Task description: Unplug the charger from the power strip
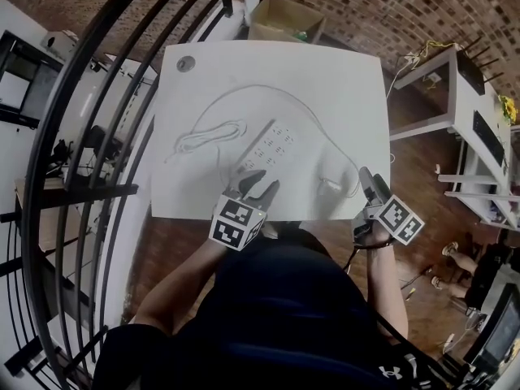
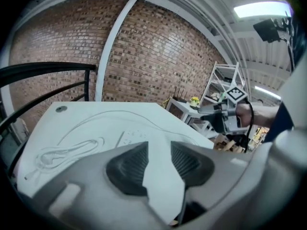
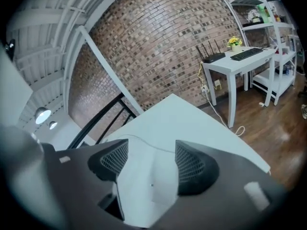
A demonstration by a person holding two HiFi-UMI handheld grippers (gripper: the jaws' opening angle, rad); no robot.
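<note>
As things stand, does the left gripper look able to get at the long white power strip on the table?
Probably yes: the left gripper, jaws apart and empty, is close to the near end of the long white power strip, with nothing between them.

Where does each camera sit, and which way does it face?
Head view: on the person's head, facing steeply down at the table and power strip; torso, arms, left gripper, right gripper show.
Left gripper view: behind its open jaws, facing across the table to the brick wall; right gripper shows.
Right gripper view: behind its open jaws, facing the table corner and wall.
Shared: head and left gripper views show the power strip.
</note>
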